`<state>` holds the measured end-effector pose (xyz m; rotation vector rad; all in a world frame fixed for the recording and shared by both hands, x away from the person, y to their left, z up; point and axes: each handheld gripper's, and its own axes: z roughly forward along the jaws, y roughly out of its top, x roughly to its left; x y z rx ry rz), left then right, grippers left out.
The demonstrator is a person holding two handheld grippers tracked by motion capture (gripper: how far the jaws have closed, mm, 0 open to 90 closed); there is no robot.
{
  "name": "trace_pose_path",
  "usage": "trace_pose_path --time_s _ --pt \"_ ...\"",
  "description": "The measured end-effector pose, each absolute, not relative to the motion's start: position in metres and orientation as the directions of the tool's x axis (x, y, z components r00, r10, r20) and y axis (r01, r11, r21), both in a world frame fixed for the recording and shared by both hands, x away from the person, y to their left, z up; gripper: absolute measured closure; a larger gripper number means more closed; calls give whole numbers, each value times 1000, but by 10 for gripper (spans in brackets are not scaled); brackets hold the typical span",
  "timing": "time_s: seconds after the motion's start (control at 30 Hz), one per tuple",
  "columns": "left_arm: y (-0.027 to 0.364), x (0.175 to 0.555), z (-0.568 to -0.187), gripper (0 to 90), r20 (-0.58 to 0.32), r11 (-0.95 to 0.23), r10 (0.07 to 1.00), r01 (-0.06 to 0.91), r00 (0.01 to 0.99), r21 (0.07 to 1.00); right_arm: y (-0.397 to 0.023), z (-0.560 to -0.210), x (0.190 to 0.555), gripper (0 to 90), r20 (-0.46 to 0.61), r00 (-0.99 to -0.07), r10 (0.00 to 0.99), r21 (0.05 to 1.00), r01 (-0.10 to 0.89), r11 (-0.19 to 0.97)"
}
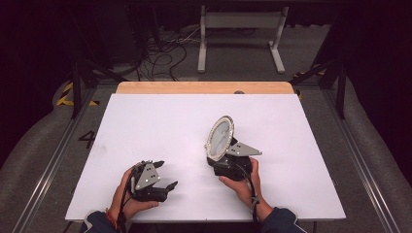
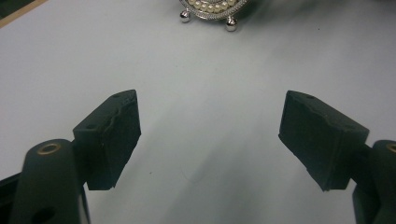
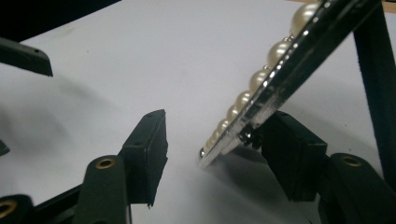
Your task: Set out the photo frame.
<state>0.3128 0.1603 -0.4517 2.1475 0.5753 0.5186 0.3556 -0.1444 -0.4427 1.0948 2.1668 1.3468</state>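
Note:
A round silver frame (image 1: pixel 220 137) rimmed with pearls stands tilted on the white table (image 1: pixel 160 121), right of centre. My right gripper (image 1: pixel 219 156) is at its base and open. In the right gripper view the frame's lower edge (image 3: pixel 261 93) lies between the jaws; the right pad (image 3: pixel 292 154) is close behind it and the left pad (image 3: pixel 149 149) is well apart. My left gripper (image 1: pixel 166 174) rests near the front left, open, with nothing between its pads (image 2: pixel 112 135). Farther off in the left gripper view are the frame's ball feet (image 2: pixel 212 16).
A wooden strip (image 1: pixel 204 88) borders the table's far edge. Beyond it on the floor are a white stand (image 1: pixel 240 29) and loose cables (image 1: pixel 160 53). Metal rails (image 1: pixel 359 165) run along both sides. The frame's dark back strut (image 3: pixel 373 70) leans behind it.

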Motion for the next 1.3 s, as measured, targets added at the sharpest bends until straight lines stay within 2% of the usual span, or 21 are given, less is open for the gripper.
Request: trace_pose_path --time_s 0.13,0.23,0.9,1.3 --pt "161 312 -453 209 159 -550 567 228 808 803 -142 -444 357 488 110 -609 785 887 417 199" --pt "160 312 -454 208 159 -555 565 229 810 800 -147 -444 358 616 125 -595 794 888 425 179" --pt "150 320 -454 196 153 -570 535 221 831 792 -172 -435 360 733 175 -692 701 830 487 274" --pt "141 330 -451 191 144 -564 511 204 848 800 -183 -429 351 752 167 -723 670 811 487 324"
